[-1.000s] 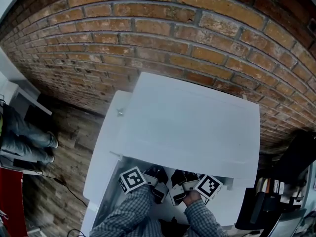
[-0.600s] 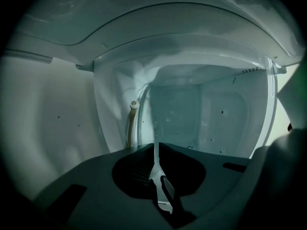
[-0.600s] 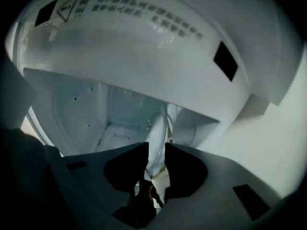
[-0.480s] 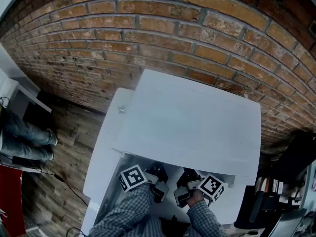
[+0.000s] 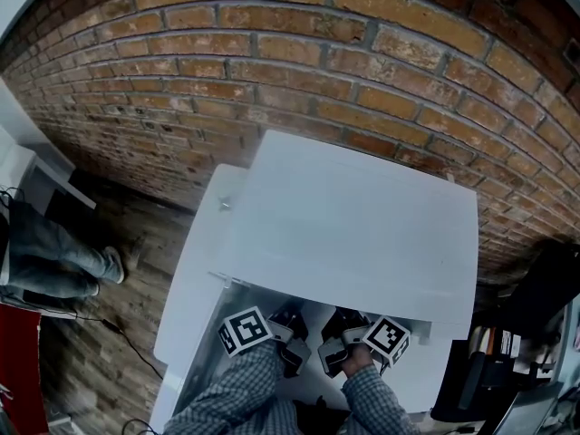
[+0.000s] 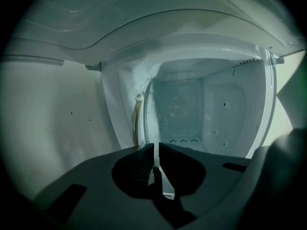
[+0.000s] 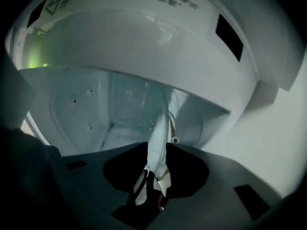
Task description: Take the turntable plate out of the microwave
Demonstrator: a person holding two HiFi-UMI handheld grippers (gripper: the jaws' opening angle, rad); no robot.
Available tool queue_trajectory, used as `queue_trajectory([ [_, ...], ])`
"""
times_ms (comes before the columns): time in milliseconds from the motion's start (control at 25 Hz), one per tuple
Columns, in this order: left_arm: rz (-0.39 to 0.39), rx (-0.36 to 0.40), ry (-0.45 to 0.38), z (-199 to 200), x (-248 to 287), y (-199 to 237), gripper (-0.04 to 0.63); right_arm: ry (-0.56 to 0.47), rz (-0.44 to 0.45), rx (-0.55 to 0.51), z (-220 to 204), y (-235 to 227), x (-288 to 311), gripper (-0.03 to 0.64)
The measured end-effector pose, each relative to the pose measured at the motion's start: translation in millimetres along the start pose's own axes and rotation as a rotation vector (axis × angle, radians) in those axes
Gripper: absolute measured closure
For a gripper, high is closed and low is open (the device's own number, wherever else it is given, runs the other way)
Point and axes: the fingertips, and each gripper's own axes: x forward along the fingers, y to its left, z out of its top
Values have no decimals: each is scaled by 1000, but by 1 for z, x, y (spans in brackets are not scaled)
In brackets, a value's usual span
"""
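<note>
The white microwave [image 5: 353, 225] stands against a brick wall, and both grippers reach into its open front. The glass turntable plate [image 6: 156, 163] shows edge-on in both gripper views. My left gripper [image 6: 154, 146] is shut on its thin rim, with the cavity wall [image 6: 225, 109] behind. The same plate [image 7: 158, 128] runs between the jaws of my right gripper [image 7: 157, 147]; these jaws are opening and no longer press on it. In the head view the left gripper [image 5: 288, 326] and right gripper [image 5: 337, 329] sit side by side under the microwave's front edge, fingertips hidden.
A white counter [image 5: 192, 275] carries the microwave. A broad white surface [image 6: 57, 119] lies close on the left of the cavity. The brick wall [image 5: 299, 71] is behind. A person's legs [image 5: 54, 265] rest on the wooden floor at left. Dark equipment [image 5: 535, 333] stands at right.
The right gripper has dropped a little and drawn slightly away from the left one. The left gripper stays where it was. The person's foot at left has shifted.
</note>
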Motion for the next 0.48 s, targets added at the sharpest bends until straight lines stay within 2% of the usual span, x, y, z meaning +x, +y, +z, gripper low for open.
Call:
queue_trajectory([
  [320,-3,-8,13,-2,0,-1,583,-18,60,18,3,13,1,514],
  [480,-17,-28,-27,5,1,-2,583,-12,72,33,2,17,1,514],
])
